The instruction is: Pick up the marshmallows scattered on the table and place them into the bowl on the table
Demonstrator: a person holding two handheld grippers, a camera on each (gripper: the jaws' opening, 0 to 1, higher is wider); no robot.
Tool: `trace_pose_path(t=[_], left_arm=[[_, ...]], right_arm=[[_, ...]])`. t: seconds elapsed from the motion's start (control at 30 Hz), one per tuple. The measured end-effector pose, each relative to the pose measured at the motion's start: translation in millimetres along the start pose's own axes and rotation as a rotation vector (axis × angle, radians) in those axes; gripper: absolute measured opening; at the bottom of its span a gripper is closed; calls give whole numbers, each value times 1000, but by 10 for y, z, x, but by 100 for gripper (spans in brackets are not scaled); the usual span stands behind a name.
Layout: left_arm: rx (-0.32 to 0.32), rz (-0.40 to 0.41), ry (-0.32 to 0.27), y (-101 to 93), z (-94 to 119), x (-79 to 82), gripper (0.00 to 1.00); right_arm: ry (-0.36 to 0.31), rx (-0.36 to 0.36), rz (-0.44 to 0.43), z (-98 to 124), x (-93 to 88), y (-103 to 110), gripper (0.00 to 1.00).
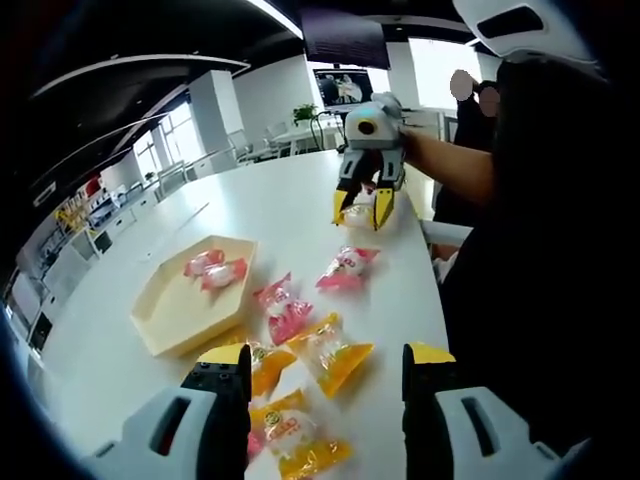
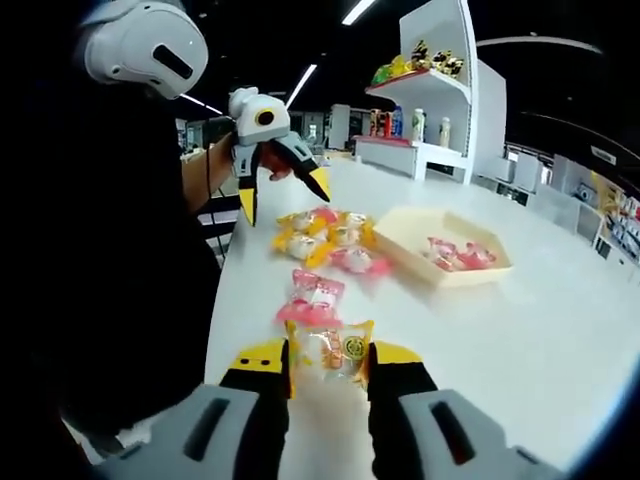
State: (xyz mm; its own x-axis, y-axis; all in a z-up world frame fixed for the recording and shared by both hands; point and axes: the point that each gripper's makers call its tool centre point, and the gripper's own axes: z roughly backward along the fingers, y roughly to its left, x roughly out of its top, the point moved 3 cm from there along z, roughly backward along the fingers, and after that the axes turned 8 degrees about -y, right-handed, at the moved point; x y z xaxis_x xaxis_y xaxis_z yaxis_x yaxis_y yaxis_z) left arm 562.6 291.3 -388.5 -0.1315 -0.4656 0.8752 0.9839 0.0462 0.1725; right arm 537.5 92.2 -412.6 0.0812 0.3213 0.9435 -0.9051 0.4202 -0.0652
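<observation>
We are gripping an orange-wrapped marshmallow (image 2: 332, 352) in the right gripper (image 2: 328, 365) near the table's (image 2: 520, 330) edge; the left gripper (image 1: 325, 365) is hanging wide open beside the bowl (image 1: 160, 310).

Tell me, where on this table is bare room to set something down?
The white table is bare past the beige tray, towards the shelves. It is crowded along the person's edge: wrapped marshmallows cluster beside the tray, and the right gripper closes around an orange one.

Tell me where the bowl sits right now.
The bowl sits on the white table, left of the loose marshmallows in the left gripper view; in the right gripper view it lies right of them, with two pink marshmallows inside.
</observation>
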Motion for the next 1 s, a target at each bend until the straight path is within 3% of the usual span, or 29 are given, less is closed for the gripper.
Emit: trace_pose_path(t=[0.23,1.0], left_arm=[[-3,3,-1,-11,-13,-13,61],[5,18,-3,-25,9,-52,60]], right_arm=[[-48,-84,-3,14,53,-167,30],[-130,-215,0,-17,132,-447,30]])
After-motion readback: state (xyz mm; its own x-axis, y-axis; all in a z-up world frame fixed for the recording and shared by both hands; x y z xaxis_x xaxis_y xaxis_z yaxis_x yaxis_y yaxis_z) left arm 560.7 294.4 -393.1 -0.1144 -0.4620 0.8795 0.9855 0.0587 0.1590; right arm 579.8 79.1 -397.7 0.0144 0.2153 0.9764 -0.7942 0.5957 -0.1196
